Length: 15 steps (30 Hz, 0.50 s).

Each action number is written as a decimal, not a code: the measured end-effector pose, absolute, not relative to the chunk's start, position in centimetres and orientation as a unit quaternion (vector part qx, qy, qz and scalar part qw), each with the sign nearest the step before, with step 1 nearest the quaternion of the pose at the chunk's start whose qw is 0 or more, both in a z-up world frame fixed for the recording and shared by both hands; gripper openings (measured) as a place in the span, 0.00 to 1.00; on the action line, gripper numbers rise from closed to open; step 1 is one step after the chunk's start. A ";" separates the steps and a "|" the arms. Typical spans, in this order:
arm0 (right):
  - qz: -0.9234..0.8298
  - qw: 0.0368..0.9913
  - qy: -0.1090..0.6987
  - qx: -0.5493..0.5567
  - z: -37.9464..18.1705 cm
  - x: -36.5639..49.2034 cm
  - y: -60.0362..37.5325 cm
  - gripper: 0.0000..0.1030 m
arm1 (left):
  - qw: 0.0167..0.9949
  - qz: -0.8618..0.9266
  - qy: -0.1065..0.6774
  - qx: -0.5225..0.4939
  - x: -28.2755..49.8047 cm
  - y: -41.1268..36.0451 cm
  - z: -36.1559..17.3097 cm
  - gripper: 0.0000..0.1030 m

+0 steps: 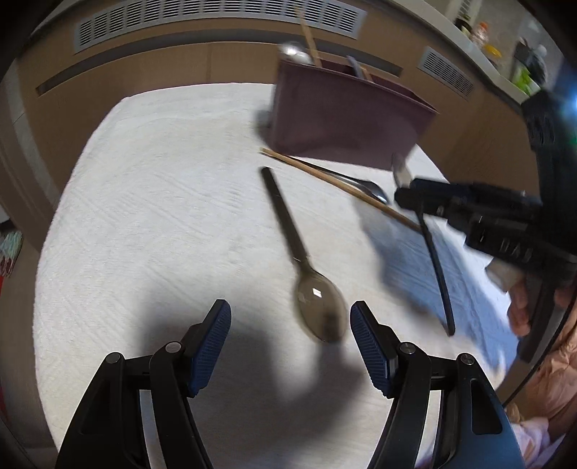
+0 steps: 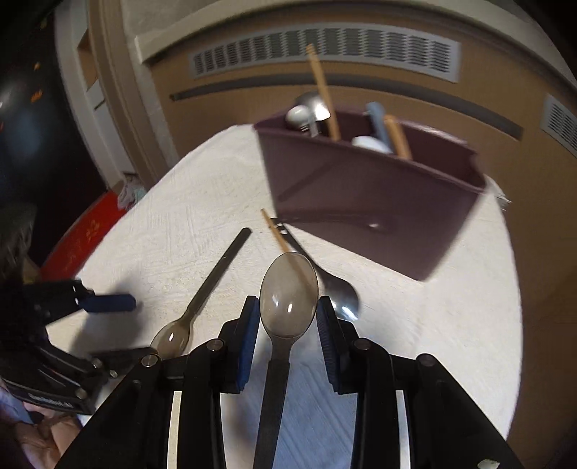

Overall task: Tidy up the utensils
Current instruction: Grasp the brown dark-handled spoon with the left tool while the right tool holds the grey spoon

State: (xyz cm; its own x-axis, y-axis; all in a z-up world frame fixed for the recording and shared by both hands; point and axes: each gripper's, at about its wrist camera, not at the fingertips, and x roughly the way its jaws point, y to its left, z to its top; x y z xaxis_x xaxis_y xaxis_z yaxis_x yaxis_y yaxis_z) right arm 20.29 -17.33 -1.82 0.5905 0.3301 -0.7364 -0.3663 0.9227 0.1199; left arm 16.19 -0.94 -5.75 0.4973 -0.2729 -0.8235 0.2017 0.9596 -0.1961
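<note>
A maroon utensil holder (image 1: 346, 119) (image 2: 371, 202) stands at the table's far side with several utensils upright in it. My left gripper (image 1: 290, 324) is open, low over the cloth, with a smoky plastic spoon (image 1: 317, 303) (image 2: 202, 299) lying just inside its right finger. My right gripper (image 2: 288, 317) (image 1: 407, 187) is shut on a second smoky plastic spoon (image 2: 288, 299) (image 1: 438, 274), bowl pointing forward, handle hanging down. A wooden chopstick (image 1: 339, 184) (image 2: 274, 231) and a steel spoon (image 1: 368, 187) (image 2: 339, 292) lie in front of the holder.
The table carries a white textured cloth (image 1: 162, 202) (image 2: 432, 317). Brown wall panels with grey vents (image 1: 216, 18) (image 2: 324, 50) stand behind it. A shelf with bottles (image 1: 505, 47) is at the far right. A red box (image 2: 86, 231) sits beyond the table's left edge.
</note>
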 end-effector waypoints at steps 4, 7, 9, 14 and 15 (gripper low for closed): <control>0.155 0.909 0.387 -0.005 -0.4 17.7 -20.1 0.29 | 0.868 -0.127 0.481 -0.008 15.3 -3.6 -5.9 0.67; 0.139 0.917 0.373 0.013 0.3 16.2 -21.7 0.29 | 0.869 -0.101 0.484 0.025 15.6 -5.1 -6.4 0.60; 0.129 0.923 0.362 0.016 0.8 15.2 -22.5 0.29 | 0.871 -0.081 0.483 0.043 15.9 -5.7 -6.9 0.56; 0.126 0.927 0.352 0.016 0.9 14.4 -22.4 0.29 | 0.882 -0.071 0.466 0.032 16.2 -5.1 -6.8 0.36; 0.125 0.928 0.351 0.014 0.8 14.4 -22.3 0.29 | 0.884 -0.072 0.461 0.028 16.3 -4.9 -6.7 0.35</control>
